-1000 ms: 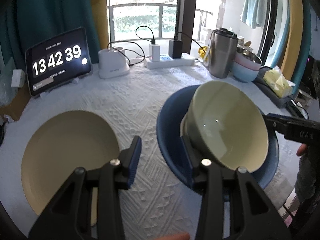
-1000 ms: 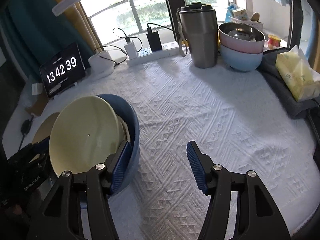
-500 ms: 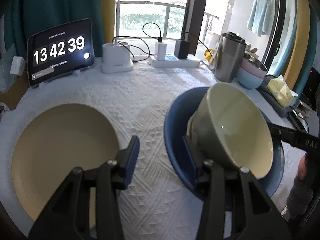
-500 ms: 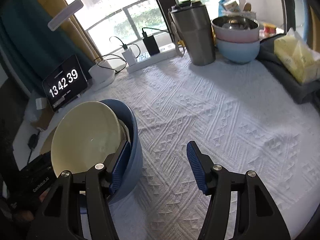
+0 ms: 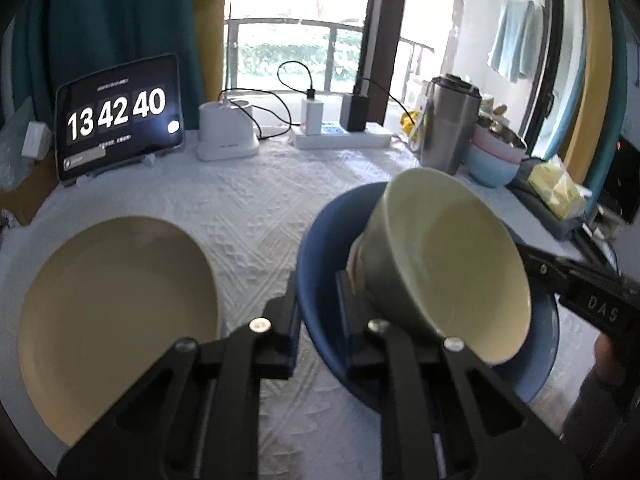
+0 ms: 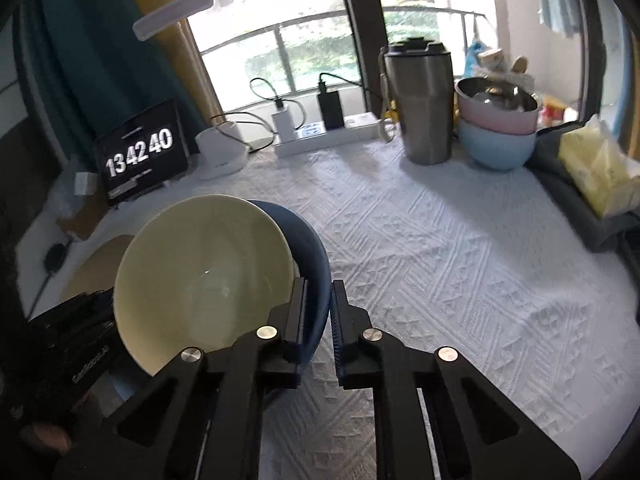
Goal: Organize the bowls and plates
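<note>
Clock reads 13 42 40. Both tongs, left and right, have just clamped the blue bowl rim; green bowl tilts inside.

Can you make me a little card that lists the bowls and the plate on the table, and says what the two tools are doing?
Blue bowl: pinched at its rim on two opposite sides
Green bowl: tilted, lying inside the blue bowl
Cream plate: flat on the white cloth, beside the blue bowl, nothing touching it
Left tool: jaws have just been closing, now shut on the blue bowl's rim
Right tool: jaws have just been closing, now shut on the rim's other side
Clock: shows 13 42 40
</note>
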Tool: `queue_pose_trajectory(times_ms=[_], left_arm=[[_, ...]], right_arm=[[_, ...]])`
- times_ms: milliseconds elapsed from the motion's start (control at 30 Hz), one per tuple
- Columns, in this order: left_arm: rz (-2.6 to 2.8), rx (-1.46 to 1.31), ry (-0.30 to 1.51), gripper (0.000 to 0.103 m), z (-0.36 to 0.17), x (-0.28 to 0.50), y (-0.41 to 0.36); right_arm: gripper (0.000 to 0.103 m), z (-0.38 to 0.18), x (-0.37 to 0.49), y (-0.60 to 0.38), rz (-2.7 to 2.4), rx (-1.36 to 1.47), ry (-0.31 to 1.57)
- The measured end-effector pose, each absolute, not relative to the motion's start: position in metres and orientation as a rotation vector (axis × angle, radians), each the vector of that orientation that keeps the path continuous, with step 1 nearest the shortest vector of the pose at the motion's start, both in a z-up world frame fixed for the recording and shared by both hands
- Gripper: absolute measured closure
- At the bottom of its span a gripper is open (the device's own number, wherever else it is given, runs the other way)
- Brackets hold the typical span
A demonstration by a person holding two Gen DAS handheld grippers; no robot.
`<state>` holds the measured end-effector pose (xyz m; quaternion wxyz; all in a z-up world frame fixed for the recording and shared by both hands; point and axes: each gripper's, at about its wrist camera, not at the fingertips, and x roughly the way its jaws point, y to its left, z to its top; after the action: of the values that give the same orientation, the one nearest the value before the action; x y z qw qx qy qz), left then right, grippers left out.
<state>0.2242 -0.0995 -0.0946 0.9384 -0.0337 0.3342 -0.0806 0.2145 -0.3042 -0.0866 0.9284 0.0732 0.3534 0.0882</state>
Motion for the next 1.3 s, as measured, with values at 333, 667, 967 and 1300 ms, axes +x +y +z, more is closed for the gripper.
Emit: queue_pose_trajectory(times_ms=[333,667,967,1300], left_arm=[[-0.161,-0.100,0.641,0.089,-0.095,0.219,-0.097],[-0.175,-0.118,0.651,0.090,-0.095,0.219,-0.094],[-0.181,-0.144,0.631,0.090,-0.086,0.214,-0.087],[-0.179,-0.160,0.606,0.090,-0.072,0.206,-0.079]], right_arm=[[0.091,-0.092,0.213,-0.315,0.188,0.311,0.687],[0.091,-0.090,0.210,-0.312,0.172,0.313,0.676],[0.091,-0.080,0.206,-0.309,0.181,0.310,0.659],[0.092,-0.062,0.202,-0.303,0.197,0.306,0.628]])
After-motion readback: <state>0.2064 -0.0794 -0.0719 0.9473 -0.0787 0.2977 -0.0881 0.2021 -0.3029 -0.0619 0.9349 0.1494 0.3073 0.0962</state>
